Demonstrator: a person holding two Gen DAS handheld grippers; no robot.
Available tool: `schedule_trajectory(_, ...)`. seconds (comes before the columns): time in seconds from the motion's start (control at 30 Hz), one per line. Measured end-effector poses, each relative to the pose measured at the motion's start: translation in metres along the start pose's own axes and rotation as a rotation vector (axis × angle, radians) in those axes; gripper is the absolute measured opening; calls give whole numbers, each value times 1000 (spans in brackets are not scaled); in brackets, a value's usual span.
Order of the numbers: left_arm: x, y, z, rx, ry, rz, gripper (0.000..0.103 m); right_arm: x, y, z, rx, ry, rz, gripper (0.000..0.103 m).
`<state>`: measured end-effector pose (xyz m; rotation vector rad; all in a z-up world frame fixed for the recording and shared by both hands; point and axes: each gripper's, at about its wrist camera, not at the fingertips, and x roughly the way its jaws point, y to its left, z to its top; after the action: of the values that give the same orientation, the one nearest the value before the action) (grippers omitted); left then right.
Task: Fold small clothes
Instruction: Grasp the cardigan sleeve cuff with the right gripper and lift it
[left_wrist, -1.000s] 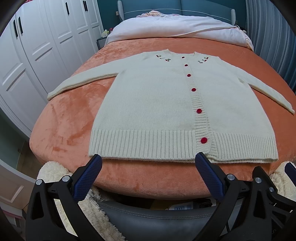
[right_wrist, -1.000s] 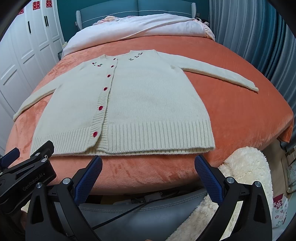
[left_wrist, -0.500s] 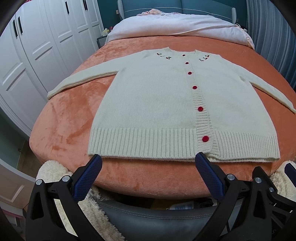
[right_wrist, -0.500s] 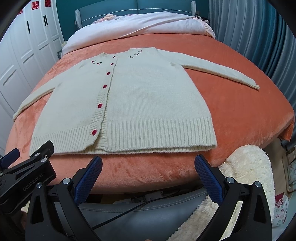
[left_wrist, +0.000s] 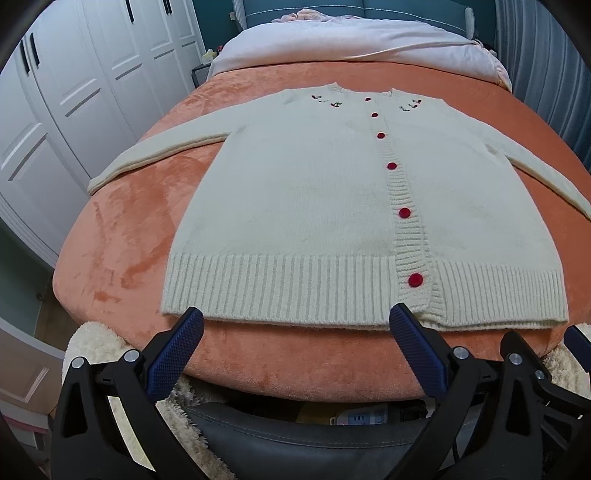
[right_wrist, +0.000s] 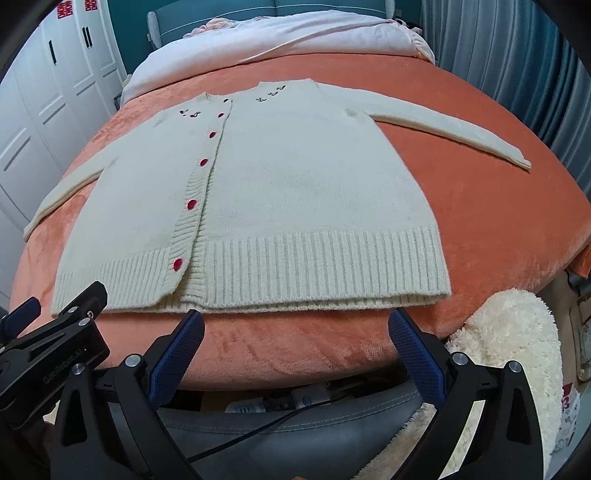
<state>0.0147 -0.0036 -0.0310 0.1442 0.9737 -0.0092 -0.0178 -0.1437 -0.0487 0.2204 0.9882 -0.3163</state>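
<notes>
Where hem (left_wrist: 295, 288) nears blanket edge (left_wrist: 295, 354)

— What is the cardigan (left_wrist: 314, 206) made of?
— Cream knit, soft and matt, ribbed along the hem and button band; its red buttons (left_wrist: 416, 280) look velvety, though that is hard to tell.
— And under it?
— An orange plush blanket (right_wrist: 480, 206), short pile with a slight sheen.
— The tongs (left_wrist: 295, 325)?
— Black matt plastic with silvery metal screws; blue pads (left_wrist: 173, 354), finely textured rubber. At lower right, a shaggy cream rug (right_wrist: 517, 332).
</notes>
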Motion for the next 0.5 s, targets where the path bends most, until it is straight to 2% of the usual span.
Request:
schedule_trajectory(0.4,16,-14,17,21,19,-5,98,22,-8,14,19,39,23,98)
schedule_trajectory(0.5,16,-10,24,-4,6,-25,98,27,-26,27,30,25,47,98)
